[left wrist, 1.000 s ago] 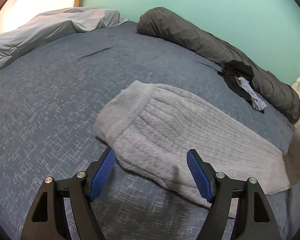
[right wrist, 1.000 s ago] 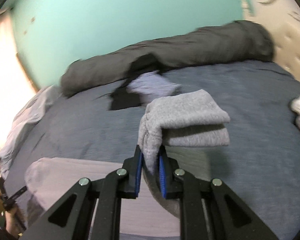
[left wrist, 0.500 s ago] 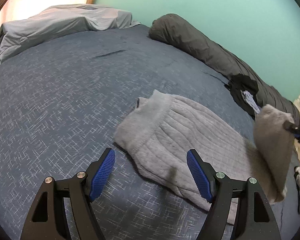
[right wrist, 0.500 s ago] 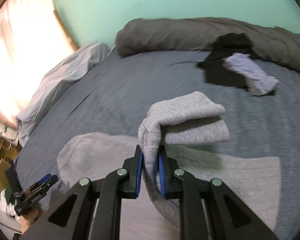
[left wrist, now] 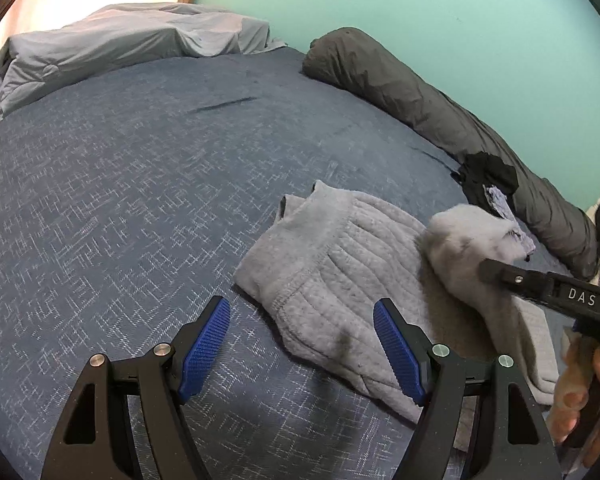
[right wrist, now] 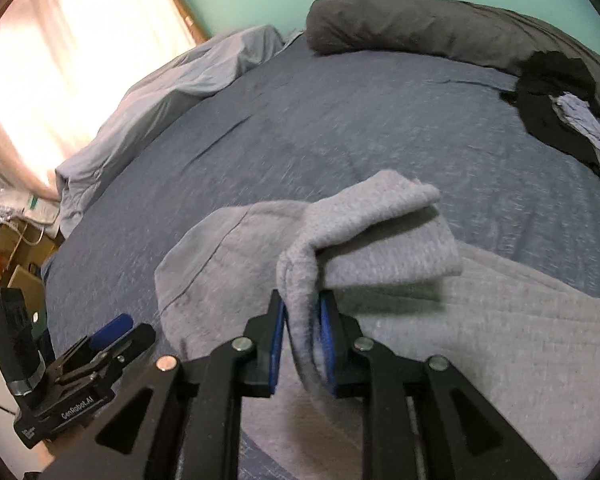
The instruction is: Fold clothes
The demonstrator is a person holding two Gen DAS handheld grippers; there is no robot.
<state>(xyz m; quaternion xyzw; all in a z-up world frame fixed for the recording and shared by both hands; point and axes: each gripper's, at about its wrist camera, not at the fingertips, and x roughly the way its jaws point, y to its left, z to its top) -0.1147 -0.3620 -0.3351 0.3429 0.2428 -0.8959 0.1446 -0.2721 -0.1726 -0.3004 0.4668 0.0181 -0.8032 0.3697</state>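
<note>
A grey ribbed sweater (left wrist: 332,276) lies flat on the blue bedspread (left wrist: 140,184). My left gripper (left wrist: 302,346) hovers open just above its near hem, with nothing between the blue pads. My right gripper (right wrist: 303,332) is shut on a bunched end of the grey sweater (right wrist: 500,344), holding that fold (right wrist: 380,236) lifted over the garment's middle. In the left wrist view the right gripper (left wrist: 488,268) comes in from the right with the lifted fold (left wrist: 464,244) draped over its tip. The left gripper (right wrist: 112,332) shows at the lower left of the right wrist view.
A dark grey rolled duvet (left wrist: 420,100) runs along the teal wall. A black garment with a blue-grey cloth (right wrist: 560,108) lies beside it. A light grey blanket (left wrist: 120,44) is heaped at the far left by the window. Boxes (right wrist: 16,256) stand beside the bed.
My right gripper has carried the sweater's end leftward over the garment's body, towards the hem. The left gripper stayed open and drew back slightly from the hem.
</note>
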